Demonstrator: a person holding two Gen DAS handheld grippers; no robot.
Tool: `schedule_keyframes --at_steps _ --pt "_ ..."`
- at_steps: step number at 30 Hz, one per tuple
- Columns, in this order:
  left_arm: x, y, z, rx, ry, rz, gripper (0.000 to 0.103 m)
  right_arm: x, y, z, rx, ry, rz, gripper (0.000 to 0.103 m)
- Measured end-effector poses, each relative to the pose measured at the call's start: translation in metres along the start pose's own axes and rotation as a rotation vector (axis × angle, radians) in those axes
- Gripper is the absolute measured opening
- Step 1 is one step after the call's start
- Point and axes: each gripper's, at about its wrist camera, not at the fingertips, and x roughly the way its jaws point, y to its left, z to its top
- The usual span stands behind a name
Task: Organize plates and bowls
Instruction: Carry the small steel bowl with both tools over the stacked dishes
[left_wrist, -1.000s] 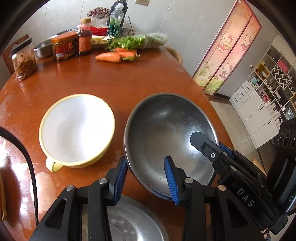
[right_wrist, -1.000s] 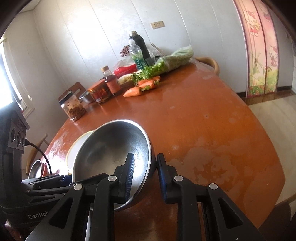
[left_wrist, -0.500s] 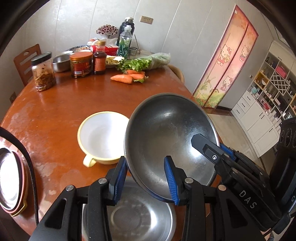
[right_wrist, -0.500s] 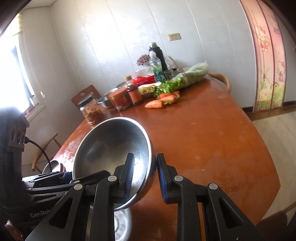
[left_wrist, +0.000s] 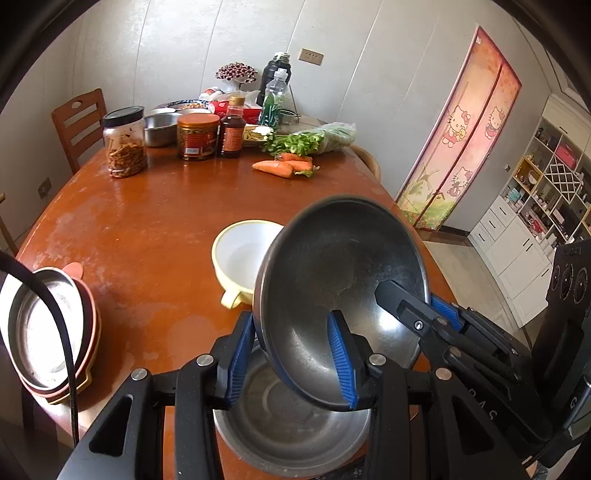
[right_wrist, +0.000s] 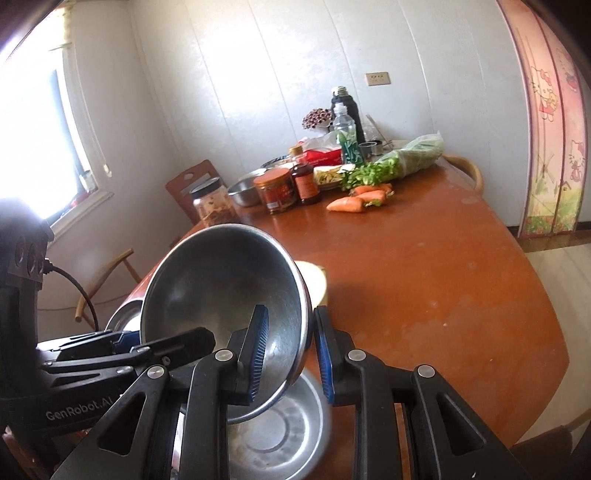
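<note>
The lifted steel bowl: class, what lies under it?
Under the steel bowl sits a steel dish on the table. The dish's far rim is hidden by the bowl and grippers.

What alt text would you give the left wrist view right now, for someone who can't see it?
Both grippers, left and right, clamp the rim of a tilted steel bowl held above a steel dish at the table's near edge. A yellow-rimmed white bowl sits behind it, stacked plates at left, jars and carrots far back.
</note>
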Motion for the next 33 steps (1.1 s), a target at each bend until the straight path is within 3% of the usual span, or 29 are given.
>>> schedule_keyframes --at_steps 24,33 --pt "-0.041 0.011 -0.039 0.006 0.027 0.009 0.041 -0.036 0.035 -0.032 -0.068 0.047 0.046 0.027" --pt "-0.028 0.013 -0.054 0.012 0.081 0.027 0.041 -0.037 0.04 -0.053 -0.106 0.099 0.044 0.028"
